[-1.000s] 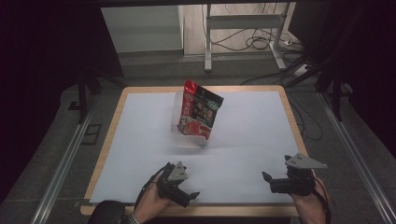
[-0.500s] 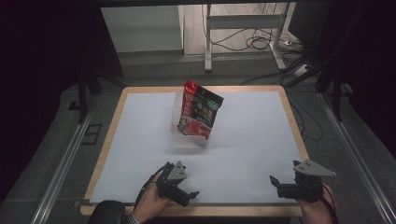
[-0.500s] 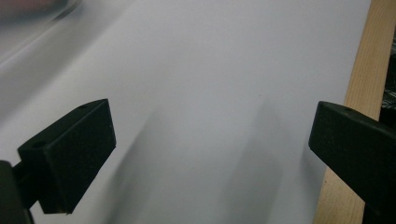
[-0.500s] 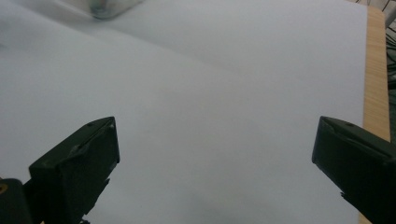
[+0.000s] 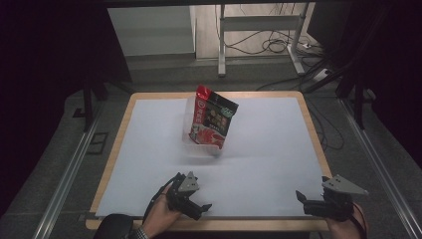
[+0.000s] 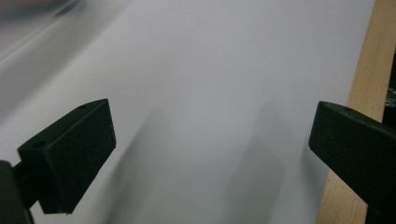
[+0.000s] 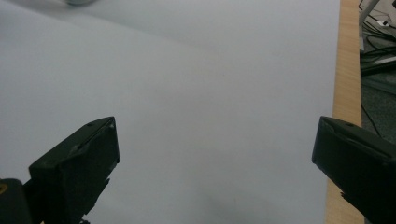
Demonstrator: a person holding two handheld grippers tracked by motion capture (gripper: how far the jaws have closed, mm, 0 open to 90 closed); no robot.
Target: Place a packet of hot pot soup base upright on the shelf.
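A red and black snack bag (image 5: 211, 119) stands tilted in a clear container (image 5: 201, 143) near the table's far middle. My left gripper (image 5: 195, 206) rests at the near edge, left of centre, held by a hand (image 5: 158, 219). Its jaws stand wide apart over bare white surface (image 6: 210, 116), nothing between them. My right gripper (image 5: 304, 202) sits at the near right corner, grey plate (image 5: 343, 185) on top. Its jaws are spread wide too, with white surface (image 7: 210, 116) between them and nothing held.
The table (image 5: 114, 149) has a wooden rim around a white sheet. That wooden edge (image 7: 348, 70) runs along the right of the right gripper view, and another stretch (image 6: 366, 70) shows in the left gripper view. Cables (image 5: 278, 47) and a metal stand (image 5: 259, 22) lie on the floor beyond.
My right gripper has drawn back toward the near right corner of the table. The left gripper and the snack bag have stayed put.
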